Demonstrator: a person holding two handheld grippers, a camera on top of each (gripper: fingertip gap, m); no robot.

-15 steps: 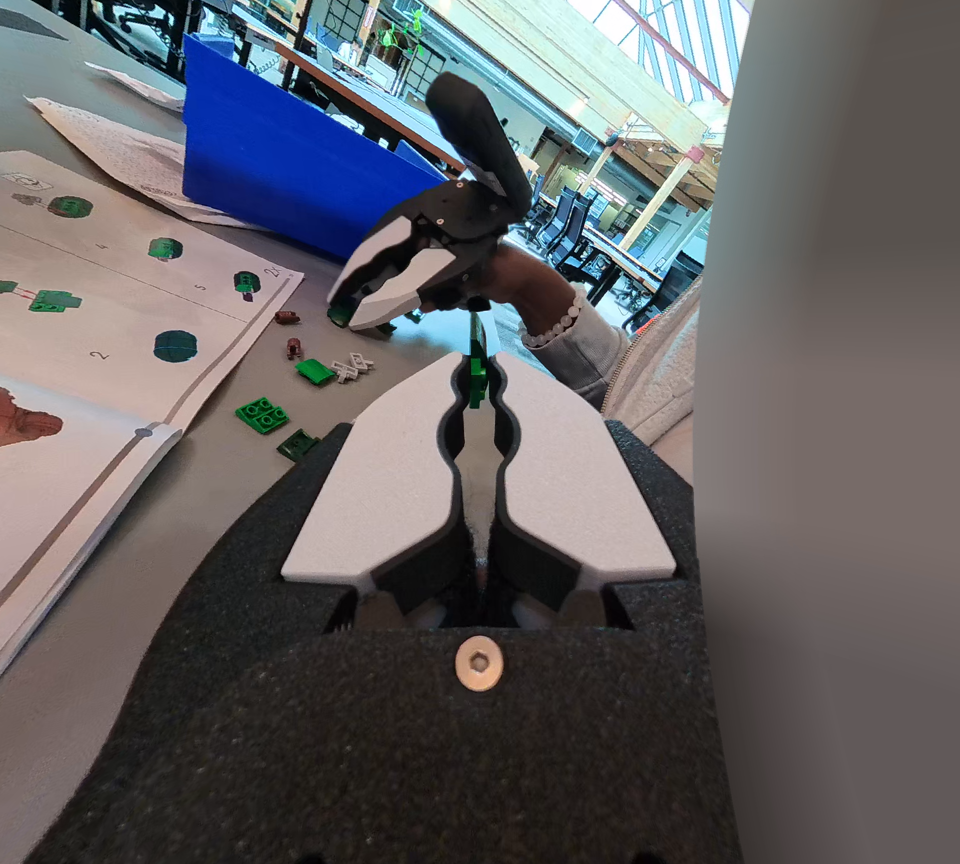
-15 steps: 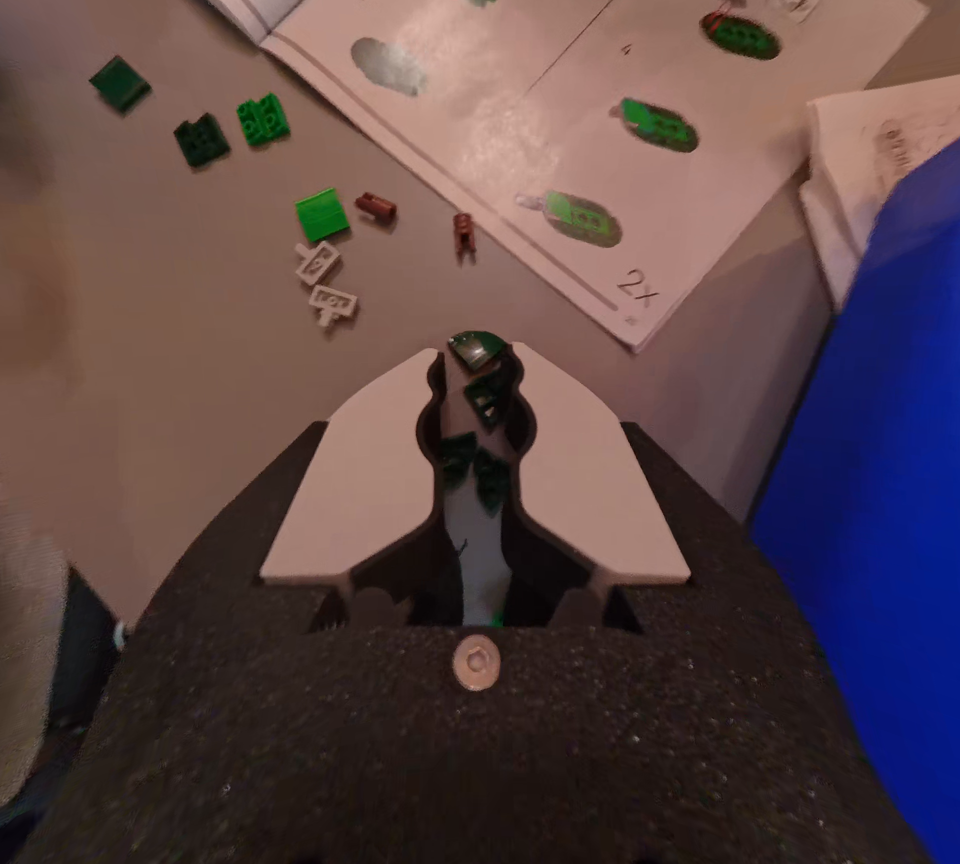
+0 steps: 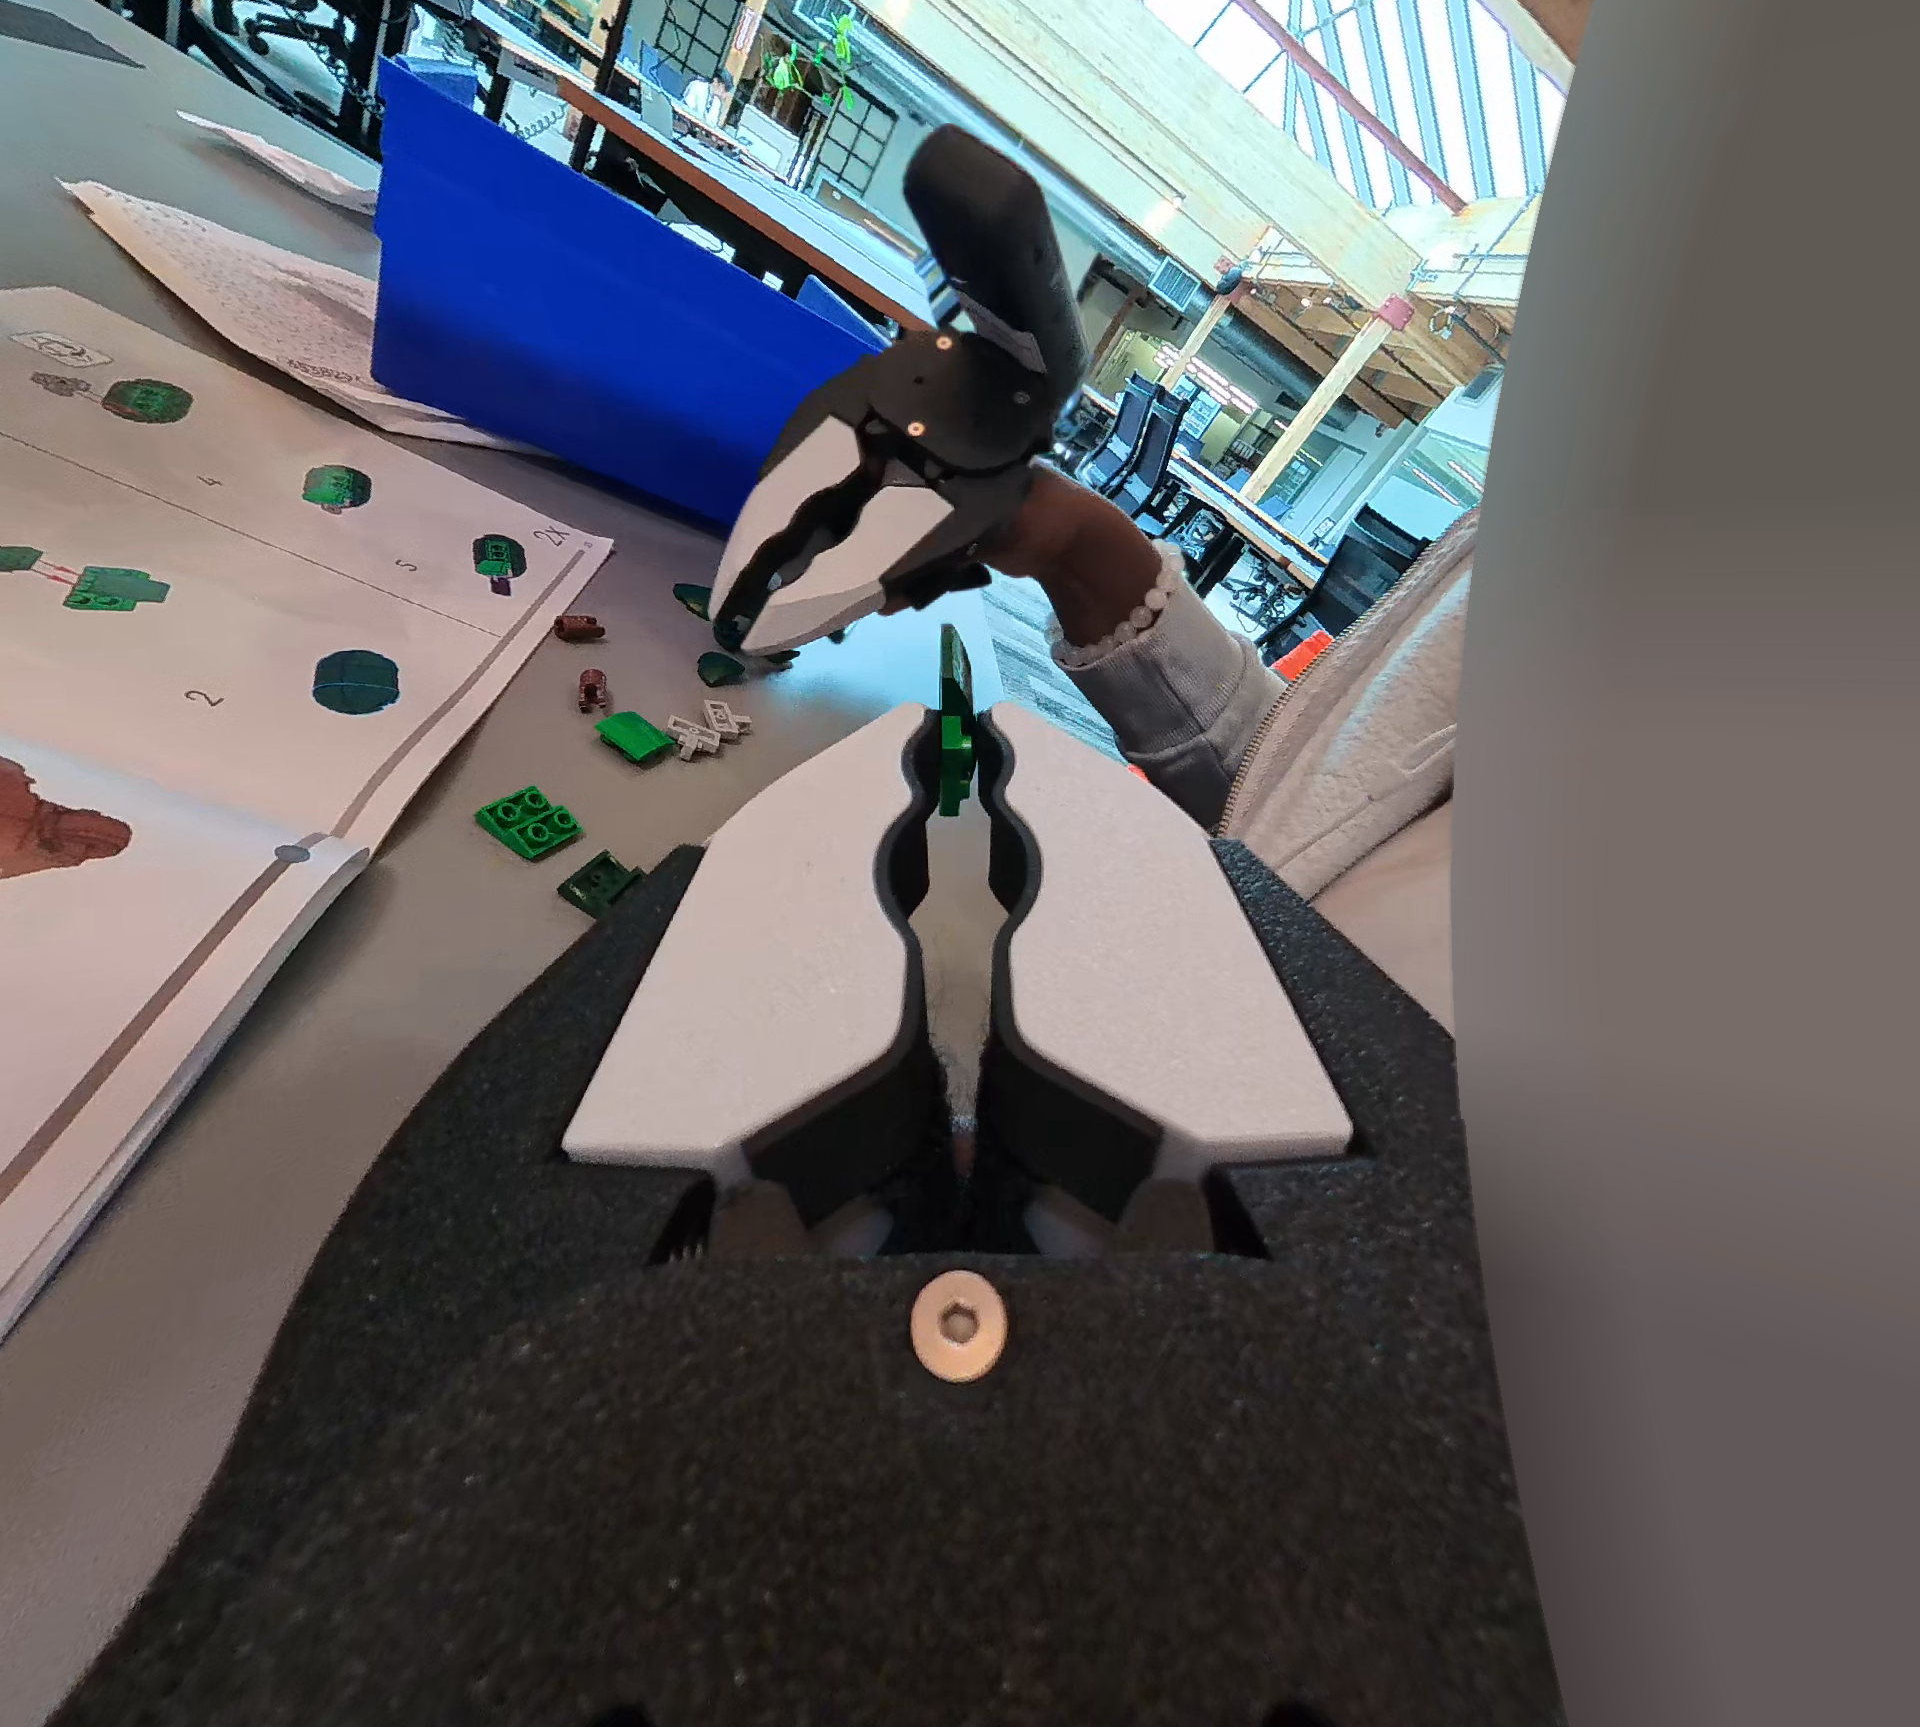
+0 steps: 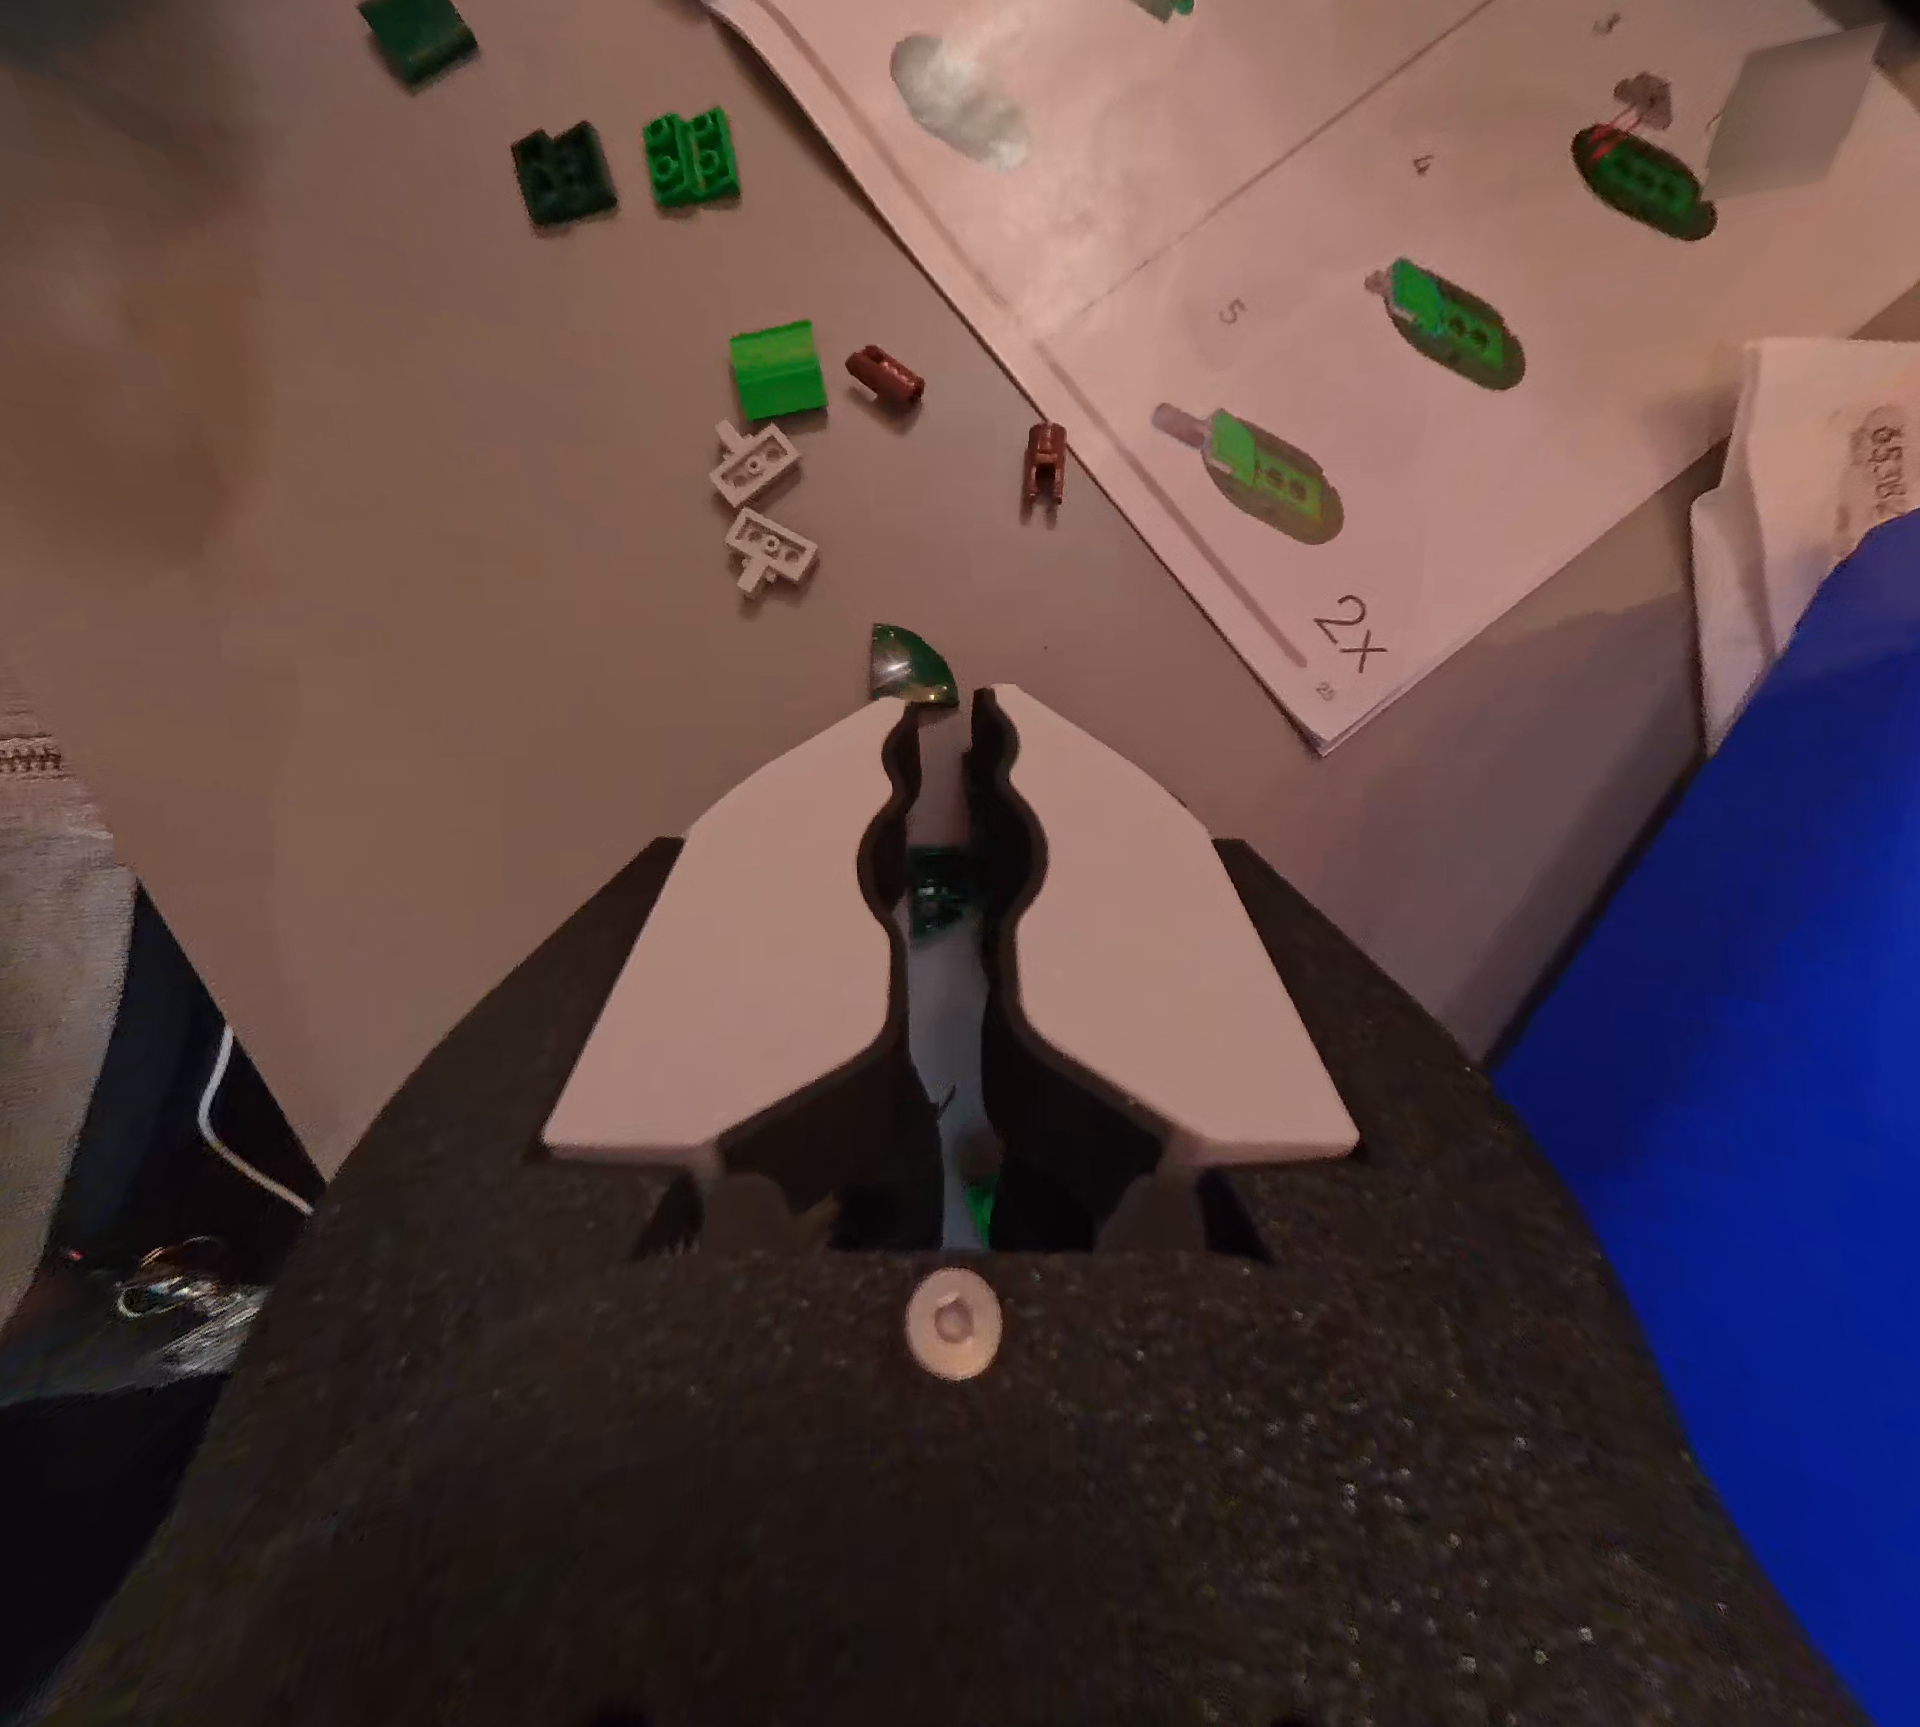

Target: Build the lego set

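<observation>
1. Left wrist view: the left gripper (image 3: 954,727) is clamped on a green lego assembly (image 3: 954,742) held edge-on, its shape hard to read. The right gripper (image 3: 750,628), tips down on the table (image 3: 260,1106), partly hides dark green pieces.
2. Right wrist view: the right gripper (image 4: 948,703) shows a narrow gap; whether it grips anything is unclear. One dark green curved piece (image 4: 906,665) lies just beyond its tips. Two grey clips (image 4: 764,505) and two brown pieces (image 4: 1044,464) lie near the instruction booklet (image 4: 1299,202).

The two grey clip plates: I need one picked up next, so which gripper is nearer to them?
Right. The right gripper sits low over the table just short of the grey clip plates. The left gripper, shut on a green piece, is raised farther back.
</observation>
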